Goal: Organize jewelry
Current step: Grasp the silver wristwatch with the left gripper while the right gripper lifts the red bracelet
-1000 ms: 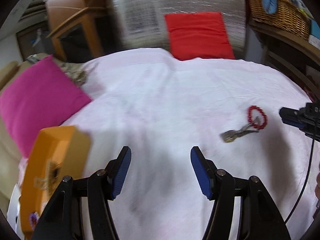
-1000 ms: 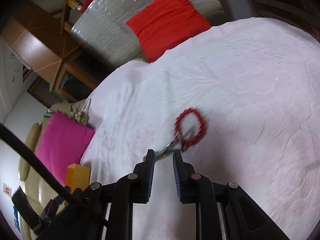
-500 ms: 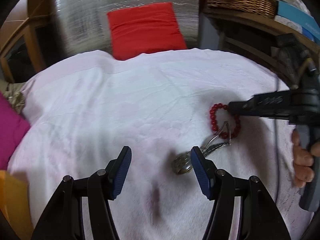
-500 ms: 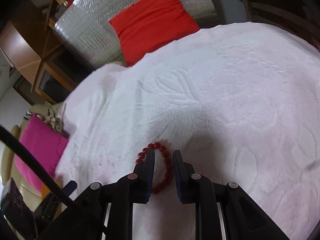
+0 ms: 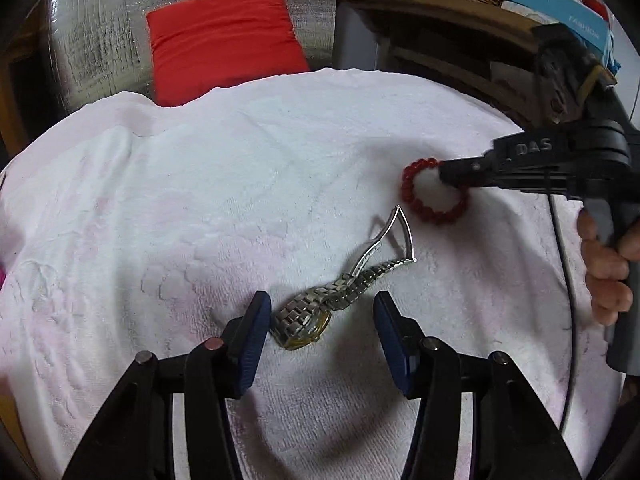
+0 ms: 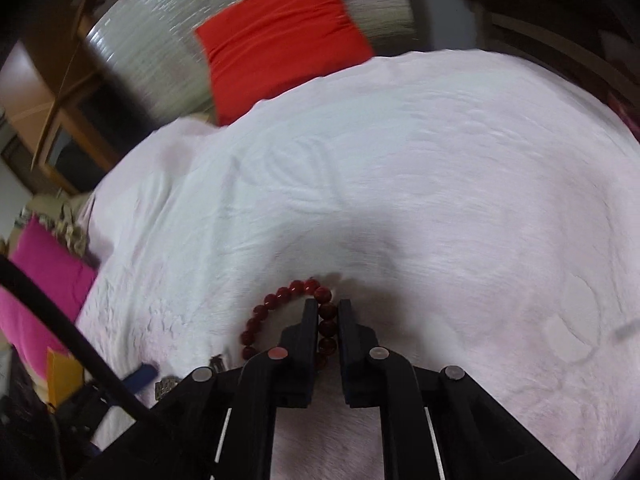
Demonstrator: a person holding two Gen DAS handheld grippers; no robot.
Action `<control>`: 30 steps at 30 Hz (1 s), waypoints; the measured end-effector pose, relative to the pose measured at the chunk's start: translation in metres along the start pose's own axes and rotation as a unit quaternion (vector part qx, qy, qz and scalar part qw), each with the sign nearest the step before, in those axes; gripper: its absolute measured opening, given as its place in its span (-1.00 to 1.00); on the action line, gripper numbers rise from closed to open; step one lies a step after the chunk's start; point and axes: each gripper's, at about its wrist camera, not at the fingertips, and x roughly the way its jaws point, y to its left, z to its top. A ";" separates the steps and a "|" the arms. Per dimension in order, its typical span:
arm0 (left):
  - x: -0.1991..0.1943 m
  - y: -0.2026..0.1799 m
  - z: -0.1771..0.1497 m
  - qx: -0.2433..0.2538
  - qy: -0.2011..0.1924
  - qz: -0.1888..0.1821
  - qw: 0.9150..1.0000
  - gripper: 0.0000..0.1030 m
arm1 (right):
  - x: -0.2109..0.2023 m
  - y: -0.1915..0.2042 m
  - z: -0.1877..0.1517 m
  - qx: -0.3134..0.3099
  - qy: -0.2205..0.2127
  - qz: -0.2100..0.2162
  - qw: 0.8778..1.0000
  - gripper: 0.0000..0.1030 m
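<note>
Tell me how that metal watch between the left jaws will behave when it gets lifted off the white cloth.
The watch will probably go floppy: its link band already lies kinked, with the clasp sprung open, so the ends should dangle. Polished metal may slip on the pads. It looks fairly heavy for its size, since it seems to be all metal.

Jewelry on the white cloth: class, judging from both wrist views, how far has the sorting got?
Done: nothing looks put away yet; both pieces lie on the white cloth. In hand: the right tool is shut on the red bead bracelet, not yet lifted. The left tool, just closing, straddles the metal watch without pressing it. Left: gripping the watch and moving both pieces to storage, which neither view shows.
</note>
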 end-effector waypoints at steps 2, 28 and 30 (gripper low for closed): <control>-0.001 0.003 0.001 -0.009 0.004 -0.014 1.000 -0.22 | -0.002 -0.003 -0.002 0.006 0.002 0.003 1.000 -0.80; -0.025 -0.014 -0.001 -0.016 0.019 -0.033 0.999 -0.53 | -0.019 0.002 -0.003 0.022 -0.020 0.047 0.998 -0.80; -0.037 -0.012 0.002 -0.021 0.008 -0.028 0.999 -0.53 | -0.029 0.008 -0.003 0.019 -0.030 0.058 0.998 -0.80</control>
